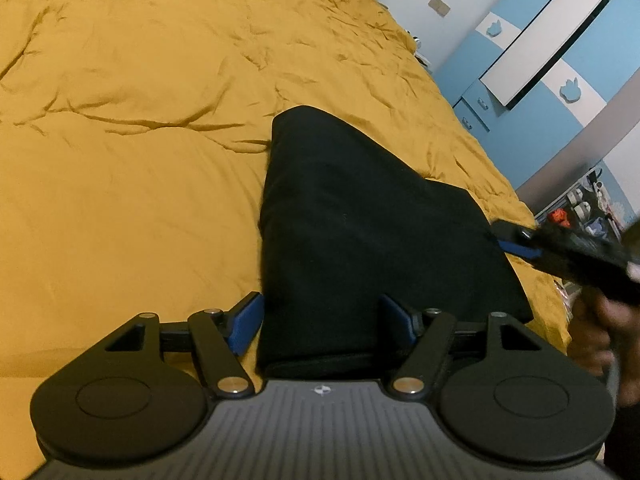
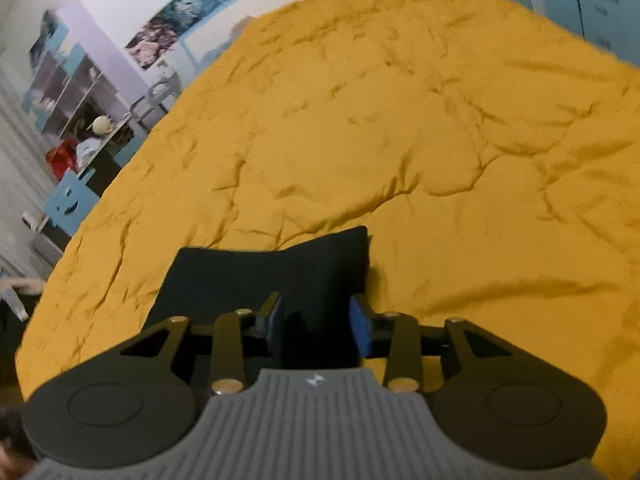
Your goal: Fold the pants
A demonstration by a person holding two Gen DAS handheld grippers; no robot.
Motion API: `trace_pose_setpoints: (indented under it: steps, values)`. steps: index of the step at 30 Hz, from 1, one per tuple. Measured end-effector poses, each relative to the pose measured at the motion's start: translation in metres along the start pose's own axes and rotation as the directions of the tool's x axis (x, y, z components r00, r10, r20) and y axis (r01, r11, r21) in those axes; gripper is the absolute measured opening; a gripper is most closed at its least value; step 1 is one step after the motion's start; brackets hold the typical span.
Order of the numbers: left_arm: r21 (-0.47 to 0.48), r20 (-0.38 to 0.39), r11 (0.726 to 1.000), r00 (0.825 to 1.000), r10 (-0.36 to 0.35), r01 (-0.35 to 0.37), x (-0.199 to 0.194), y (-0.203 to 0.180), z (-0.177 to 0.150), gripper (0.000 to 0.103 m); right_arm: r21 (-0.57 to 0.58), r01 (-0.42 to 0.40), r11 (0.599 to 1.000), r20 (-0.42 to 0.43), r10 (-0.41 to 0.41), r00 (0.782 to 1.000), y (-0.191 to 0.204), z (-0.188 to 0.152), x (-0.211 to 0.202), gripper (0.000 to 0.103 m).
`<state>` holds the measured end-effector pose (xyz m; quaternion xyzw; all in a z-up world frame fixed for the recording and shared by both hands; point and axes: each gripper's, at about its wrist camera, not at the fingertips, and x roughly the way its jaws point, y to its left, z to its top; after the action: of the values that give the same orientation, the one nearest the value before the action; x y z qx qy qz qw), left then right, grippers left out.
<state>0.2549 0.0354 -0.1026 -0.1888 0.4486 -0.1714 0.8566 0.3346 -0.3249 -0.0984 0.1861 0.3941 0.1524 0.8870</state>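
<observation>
The black pants (image 1: 360, 232) lie folded into a compact bundle on the mustard-yellow bedspread (image 1: 140, 120). My left gripper (image 1: 320, 322) is open, its blue pads (image 1: 246, 322) standing either side of the bundle's near end. My right gripper (image 1: 516, 240) shows at the bundle's right edge in the left wrist view. In the right wrist view the pants (image 2: 260, 276) lie just ahead and my right gripper (image 2: 316, 326) is open, with black cloth between its blue pads (image 2: 360, 328); the pads stand apart from it.
The wrinkled bedspread (image 2: 400, 120) covers the whole bed. Blue and white cabinets (image 1: 560, 60) stand along the right of the bed. Shelves and a cluttered desk (image 2: 80, 120) stand on the other side. A hand (image 1: 608, 340) holds the right gripper.
</observation>
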Motion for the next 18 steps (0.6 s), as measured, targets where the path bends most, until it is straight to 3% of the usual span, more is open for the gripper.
trace_pose_setpoints:
  steps: [6,10,12,18]
  values:
    - [-0.006,0.002,1.000,1.000,0.015,-0.015,0.000,-0.003,0.000,0.080,-0.227,0.011,0.974,0.014,-0.008,1.000,0.039,-0.040,-0.028,0.033]
    - [-0.004,-0.008,1.000,1.000,0.020,-0.020,-0.001,-0.004,0.001,0.080,-0.344,0.113,0.932,-0.069,-0.145,0.987,0.040,-0.073,-0.014,0.042]
    - [0.016,-0.012,0.999,1.000,0.029,-0.029,-0.002,-0.005,0.003,0.080,-0.317,0.082,0.945,-0.113,-0.124,0.986,0.031,-0.078,-0.019,0.043]
    - [0.055,0.022,0.996,0.997,0.073,-0.074,-0.016,0.000,0.023,0.077,-0.206,0.051,0.977,-0.096,-0.072,0.993,0.007,-0.062,-0.045,0.045]
